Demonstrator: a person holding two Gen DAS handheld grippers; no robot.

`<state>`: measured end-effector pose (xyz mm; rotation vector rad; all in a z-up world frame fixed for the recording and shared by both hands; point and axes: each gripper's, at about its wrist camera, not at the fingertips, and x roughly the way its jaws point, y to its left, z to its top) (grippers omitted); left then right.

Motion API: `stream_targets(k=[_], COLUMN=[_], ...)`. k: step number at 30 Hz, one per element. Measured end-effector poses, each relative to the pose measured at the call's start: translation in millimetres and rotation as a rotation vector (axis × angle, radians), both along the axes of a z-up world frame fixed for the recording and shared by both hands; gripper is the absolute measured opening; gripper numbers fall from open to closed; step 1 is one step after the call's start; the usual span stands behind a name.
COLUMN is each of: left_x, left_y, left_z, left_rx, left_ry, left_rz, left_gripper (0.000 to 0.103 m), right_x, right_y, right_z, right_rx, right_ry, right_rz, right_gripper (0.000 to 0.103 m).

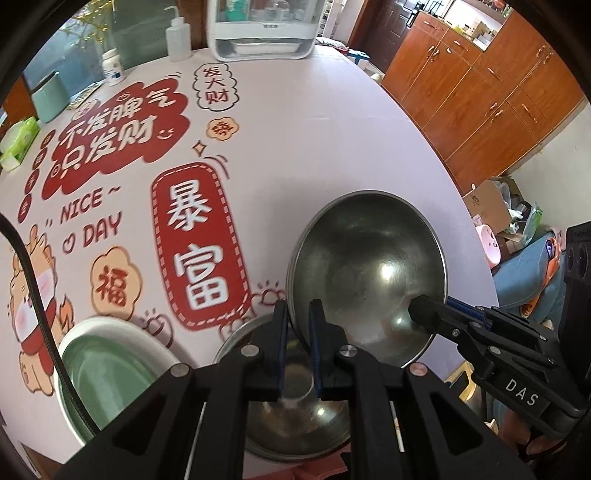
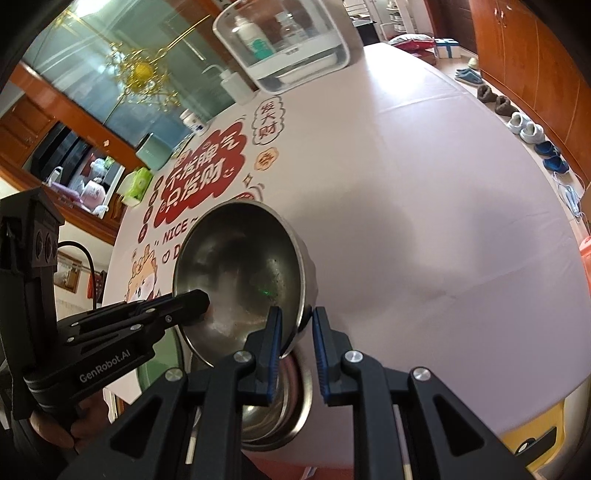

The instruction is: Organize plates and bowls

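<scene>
A steel bowl (image 1: pixel 365 273) is held tilted in the air above the table, gripped on opposite sides of its rim by both grippers. My left gripper (image 1: pixel 298 317) is shut on its near-left rim; my right gripper (image 2: pixel 297 321) is shut on its right rim. The same bowl (image 2: pixel 240 273) shows in the right wrist view. Below it, one or more steel bowls (image 1: pixel 295 417) sit at the table's near edge, also seen in the right wrist view (image 2: pixel 280 406). A white plate with a green inside (image 1: pixel 107 369) lies to the left.
The table (image 1: pixel 332 147) has a pale printed cloth. At its far side stand a white appliance (image 1: pixel 262 29), a squeeze bottle (image 1: pixel 177 37), a pill jar (image 1: pixel 112 68), a green box (image 1: pixel 50 98) and tissues (image 1: pixel 18 142). Wooden cabinets (image 1: pixel 480 92) stand to the right.
</scene>
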<state>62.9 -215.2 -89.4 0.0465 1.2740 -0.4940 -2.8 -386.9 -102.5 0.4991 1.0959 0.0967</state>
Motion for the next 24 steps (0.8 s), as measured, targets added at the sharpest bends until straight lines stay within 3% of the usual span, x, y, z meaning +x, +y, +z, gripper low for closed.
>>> stream_targets(k=[12, 24], left_x=[-31.2, -52.1], left_y=[46.8, 52.9], left_z=[-1.5, -21.0], left_rx=[-0.005, 0.011], left_ry=[0.015, 0.075], left_rz=[0.057, 0.039], left_gripper=[0.009, 0.010], right_x=[-15.2, -33.2], right_y=[40.7, 52.7], right_z=[-0.8, -18.2], right_rx=[-0.022, -0.029], right_ry=[0.021, 0.096], right_rz=[0.096, 0.112], right_gripper=[0.016, 0.017])
